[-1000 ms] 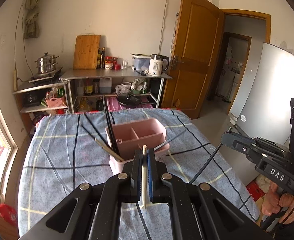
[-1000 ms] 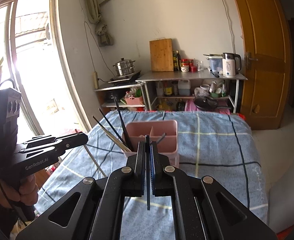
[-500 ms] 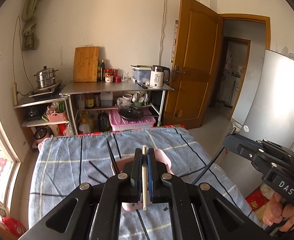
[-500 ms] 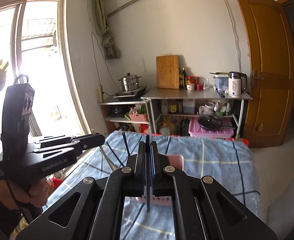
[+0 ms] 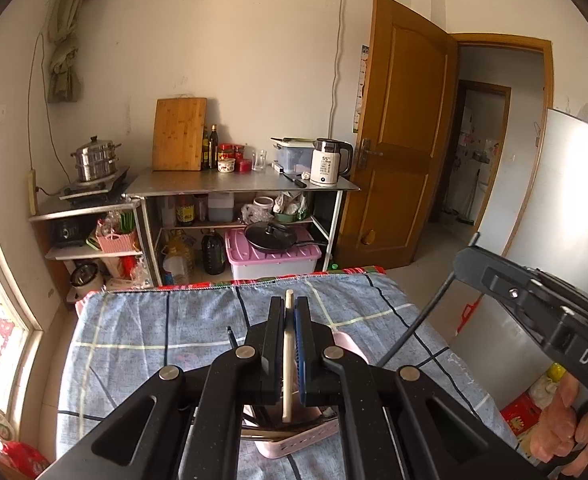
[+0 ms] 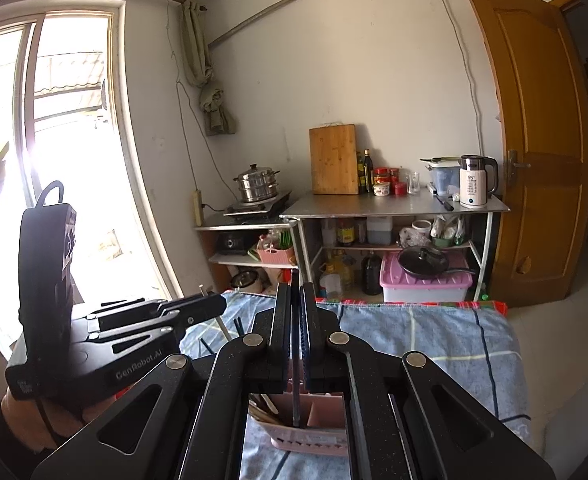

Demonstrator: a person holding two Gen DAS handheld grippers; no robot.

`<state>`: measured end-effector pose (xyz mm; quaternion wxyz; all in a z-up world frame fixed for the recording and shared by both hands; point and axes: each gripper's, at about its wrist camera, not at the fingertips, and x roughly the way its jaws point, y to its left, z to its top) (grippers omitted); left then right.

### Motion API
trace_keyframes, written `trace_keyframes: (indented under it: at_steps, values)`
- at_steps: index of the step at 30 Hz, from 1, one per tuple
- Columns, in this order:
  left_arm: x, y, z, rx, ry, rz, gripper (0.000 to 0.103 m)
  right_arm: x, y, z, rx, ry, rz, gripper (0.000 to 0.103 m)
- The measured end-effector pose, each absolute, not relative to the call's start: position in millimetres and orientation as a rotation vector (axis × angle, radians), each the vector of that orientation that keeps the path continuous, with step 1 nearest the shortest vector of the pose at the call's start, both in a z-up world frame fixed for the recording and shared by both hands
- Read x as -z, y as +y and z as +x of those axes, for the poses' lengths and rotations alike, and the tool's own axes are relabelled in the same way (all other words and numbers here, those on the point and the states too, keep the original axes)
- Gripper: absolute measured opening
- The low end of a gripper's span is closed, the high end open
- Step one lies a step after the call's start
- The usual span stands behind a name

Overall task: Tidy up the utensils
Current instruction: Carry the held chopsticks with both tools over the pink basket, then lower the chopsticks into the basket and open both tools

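1. Chopsticks are going into the pink utensil caddy [image 6: 306, 436]: each one is best lowered upright into a free compartment, clear of the sticks already leaning inside.
2. The left gripper [image 5: 289, 320] is pinching a pale wooden chopstick [image 5: 288, 360] directly above the caddy.
3. The right gripper [image 6: 295, 300] is clamping a dark chopstick [image 6: 296, 404] whose tip is hanging over the caddy's middle divider.
4. The caddy is sitting on the blue checked cloth [image 6: 434, 340].
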<state>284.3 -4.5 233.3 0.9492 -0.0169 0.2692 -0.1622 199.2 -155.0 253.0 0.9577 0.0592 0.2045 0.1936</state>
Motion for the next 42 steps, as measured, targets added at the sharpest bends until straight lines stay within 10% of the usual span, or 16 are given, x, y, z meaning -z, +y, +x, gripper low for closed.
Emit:
trace_keyframes:
  at_steps: [21,42]
  values:
    - [-150,1,295,0.331,0.652,-0.030,0.005,-179,-144,223,-0.404,0.586,0.114,0.004]
    - [-176,12,242,0.315,0.582,-0.047,0.018,-190,-153,181,-0.404,0.565,0.068,0.012]
